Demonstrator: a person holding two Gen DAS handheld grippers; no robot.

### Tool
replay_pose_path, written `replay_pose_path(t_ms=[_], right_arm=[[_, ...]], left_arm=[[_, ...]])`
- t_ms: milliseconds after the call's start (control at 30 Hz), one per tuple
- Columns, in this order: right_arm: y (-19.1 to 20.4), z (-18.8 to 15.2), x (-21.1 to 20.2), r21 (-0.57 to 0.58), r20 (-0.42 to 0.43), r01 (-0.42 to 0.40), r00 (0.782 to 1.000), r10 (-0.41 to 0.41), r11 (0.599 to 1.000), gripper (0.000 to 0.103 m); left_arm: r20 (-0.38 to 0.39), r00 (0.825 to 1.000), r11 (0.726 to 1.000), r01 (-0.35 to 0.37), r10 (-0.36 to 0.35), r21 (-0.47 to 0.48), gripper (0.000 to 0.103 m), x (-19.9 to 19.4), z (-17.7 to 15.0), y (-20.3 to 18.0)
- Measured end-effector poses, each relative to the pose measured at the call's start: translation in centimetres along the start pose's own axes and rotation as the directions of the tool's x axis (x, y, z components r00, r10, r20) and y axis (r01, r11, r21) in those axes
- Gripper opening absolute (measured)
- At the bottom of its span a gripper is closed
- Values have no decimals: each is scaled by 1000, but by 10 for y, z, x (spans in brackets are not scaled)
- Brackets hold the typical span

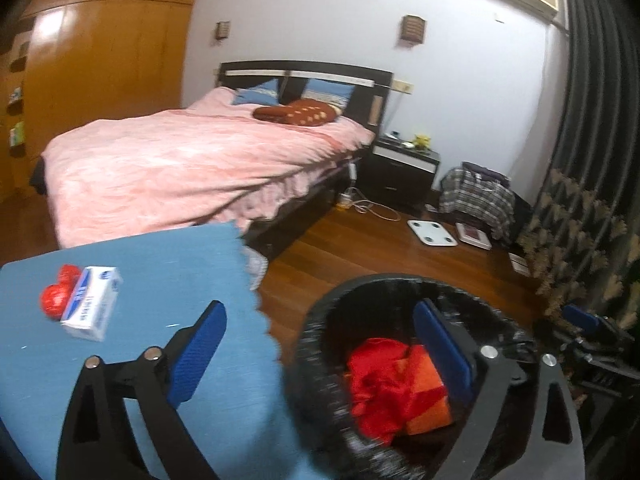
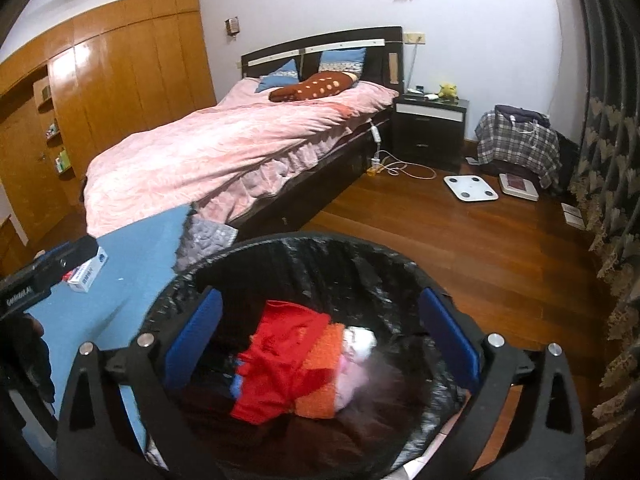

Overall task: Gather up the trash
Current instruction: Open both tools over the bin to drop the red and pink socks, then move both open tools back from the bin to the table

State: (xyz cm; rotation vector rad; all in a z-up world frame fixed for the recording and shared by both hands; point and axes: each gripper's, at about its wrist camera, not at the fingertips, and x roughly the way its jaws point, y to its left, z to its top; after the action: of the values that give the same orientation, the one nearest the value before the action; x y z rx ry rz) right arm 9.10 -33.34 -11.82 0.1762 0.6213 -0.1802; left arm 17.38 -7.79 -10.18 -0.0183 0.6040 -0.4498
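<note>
In the left wrist view, the left gripper (image 1: 320, 356) stood wide open with nothing between its blue pads; one pad hung over the blue surface (image 1: 160, 280) in the lower left of the frame, the other over the mouth of the bin (image 1: 316, 332) at lower centre. The bin, lined with a black bag, held crumpled red and orange trash (image 1: 392, 384). On the surface, at the left of the frame, a white and blue carton (image 1: 92, 304) lay touching a red wrapper (image 1: 56, 300) just to its left.

In the right wrist view, the right gripper (image 2: 322, 344) was likewise spread wide and empty, both pads over the bin (image 2: 320, 252), which filled the lower centre. Inside lay the red and orange trash (image 2: 288, 364) with a pale, blurred piece (image 2: 358, 344) beside it. The carton (image 2: 86, 276) showed at the left edge, partly behind the other gripper. A bed (image 2: 224, 148) with a pink cover filled the upper middle of both frames.
</note>
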Motion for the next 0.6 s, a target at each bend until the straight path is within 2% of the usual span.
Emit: replay_pose_path(t_ms=[267,600], right_arm=[[57,14,11,-52,-13,-92,996,91,994,98],[143,20,43,-109,-42,-185,983,181,977,98]], left_arm=[[10,992,991,-126,126,-45,97,-24,-8,59],[-4,959,955,-284,285,-85,97,-48,-30,138]])
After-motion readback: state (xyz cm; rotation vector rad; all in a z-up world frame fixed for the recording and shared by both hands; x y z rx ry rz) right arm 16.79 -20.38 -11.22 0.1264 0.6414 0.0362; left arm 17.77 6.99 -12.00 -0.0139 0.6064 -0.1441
